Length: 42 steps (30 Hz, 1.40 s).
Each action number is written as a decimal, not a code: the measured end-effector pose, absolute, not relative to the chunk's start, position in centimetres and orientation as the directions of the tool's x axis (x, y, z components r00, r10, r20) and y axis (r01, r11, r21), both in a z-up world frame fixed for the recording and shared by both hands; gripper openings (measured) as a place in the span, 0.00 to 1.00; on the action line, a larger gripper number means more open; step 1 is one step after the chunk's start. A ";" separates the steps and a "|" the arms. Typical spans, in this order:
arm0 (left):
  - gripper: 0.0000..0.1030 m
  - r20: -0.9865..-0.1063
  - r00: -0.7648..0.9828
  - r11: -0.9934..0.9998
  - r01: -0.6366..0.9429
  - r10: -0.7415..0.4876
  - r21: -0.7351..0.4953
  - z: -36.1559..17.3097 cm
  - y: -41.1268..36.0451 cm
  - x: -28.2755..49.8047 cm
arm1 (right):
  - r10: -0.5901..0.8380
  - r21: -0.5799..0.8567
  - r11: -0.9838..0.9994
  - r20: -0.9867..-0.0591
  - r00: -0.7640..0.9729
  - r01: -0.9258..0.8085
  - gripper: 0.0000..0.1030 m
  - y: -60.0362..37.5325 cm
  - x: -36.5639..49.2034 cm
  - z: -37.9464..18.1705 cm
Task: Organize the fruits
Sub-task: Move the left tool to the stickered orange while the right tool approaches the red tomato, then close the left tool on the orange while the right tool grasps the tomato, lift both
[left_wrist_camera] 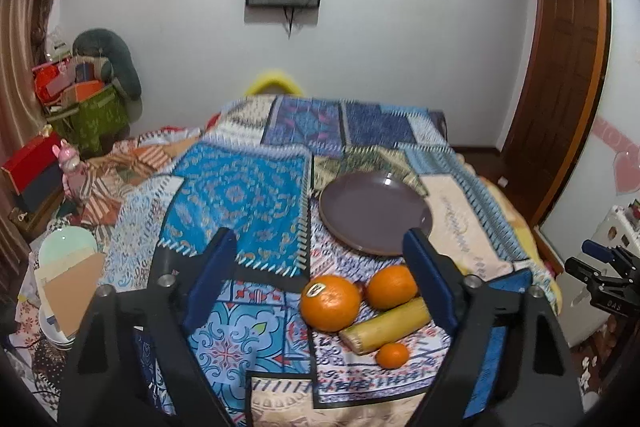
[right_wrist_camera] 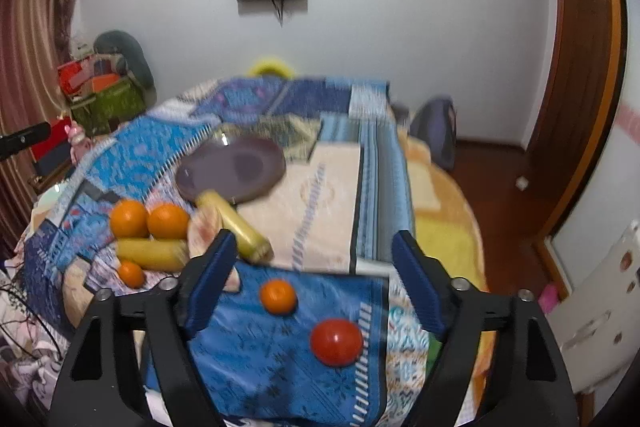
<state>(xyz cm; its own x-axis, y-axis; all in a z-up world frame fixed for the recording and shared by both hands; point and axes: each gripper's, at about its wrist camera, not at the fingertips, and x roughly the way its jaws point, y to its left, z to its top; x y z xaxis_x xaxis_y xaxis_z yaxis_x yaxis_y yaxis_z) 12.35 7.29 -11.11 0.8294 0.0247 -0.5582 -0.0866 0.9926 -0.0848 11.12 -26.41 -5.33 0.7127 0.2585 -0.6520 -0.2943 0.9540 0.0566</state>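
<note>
Right wrist view: glossy red tomato (right_wrist_camera: pixel 337 342) beside small orange (right_wrist_camera: pixel 278 296).

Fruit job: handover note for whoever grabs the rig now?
Left gripper: open, empty, above the cloth near the fruit cluster.
Right gripper: open, empty, over the near fruit.
Plate: empty; one banana tip touches its rim.
On the patchwork cloth: two oranges, second banana, two mandarins, red fruit, and a pale piece I cannot identify.
Done: nothing placed.
Left: all the fruit, presumably onto the plate.
</note>
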 end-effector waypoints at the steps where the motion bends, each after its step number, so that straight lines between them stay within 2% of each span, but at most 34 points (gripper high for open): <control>1: 0.76 -0.571 0.821 0.993 -0.084 0.022 -0.083 -11.4 7.4 12.7 | 0.258 0.065 0.955 -0.666 0.700 -0.290 0.68 -26.7 11.4 -5.8; 8: 0.76 -0.707 0.706 0.996 -0.037 -0.028 -0.077 -15.8 7.9 16.3 | 0.237 0.112 0.966 -0.746 0.622 -0.233 0.65 -28.3 12.7 -9.2; 17: 0.76 -0.802 0.596 0.999 0.015 -0.043 -0.043 -19.8 6.6 18.9 | 0.261 0.168 0.961 -0.817 0.514 -0.220 0.65 -28.1 13.2 -12.7; 26: 0.76 -0.847 0.528 0.998 0.038 -0.059 -0.045 -22.6 5.9 20.7 | 0.261 0.203 0.963 -0.864 0.431 -0.177 0.64 -28.5 13.7 -15.7; 32: 0.76 -0.865 0.497 0.997 0.047 -0.071 -0.055 -24.2 5.4 21.8 | 0.273 0.214 0.960 -0.861 0.428 -0.183 0.47 -28.3 13.8 -15.6; 35: 0.75 -0.864 0.498 0.997 0.045 -0.073 -0.059 -24.6 5.2 22.0 | 0.275 0.214 0.959 -0.860 0.429 -0.185 0.47 -28.4 13.6 -15.6; 37: 0.67 -0.860 0.506 0.998 0.041 -0.069 -0.056 -24.6 5.2 22.1 | 0.277 0.218 0.959 -0.859 0.431 -0.183 0.46 -28.5 13.6 -15.6; 42: 0.67 -0.856 0.512 0.997 0.043 -0.074 -0.060 -24.4 5.5 22.0 | 0.273 0.212 0.960 -0.856 0.440 -0.183 0.46 -28.4 13.7 -15.4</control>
<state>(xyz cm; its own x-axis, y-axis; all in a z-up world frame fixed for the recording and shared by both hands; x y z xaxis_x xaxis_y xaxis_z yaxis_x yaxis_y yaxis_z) 21.97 5.46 -24.43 0.5120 -0.0736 -0.8558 0.0433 0.9973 -0.0599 13.66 -28.45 -15.39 0.4401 0.2727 -0.8555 -0.1826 0.9600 0.2121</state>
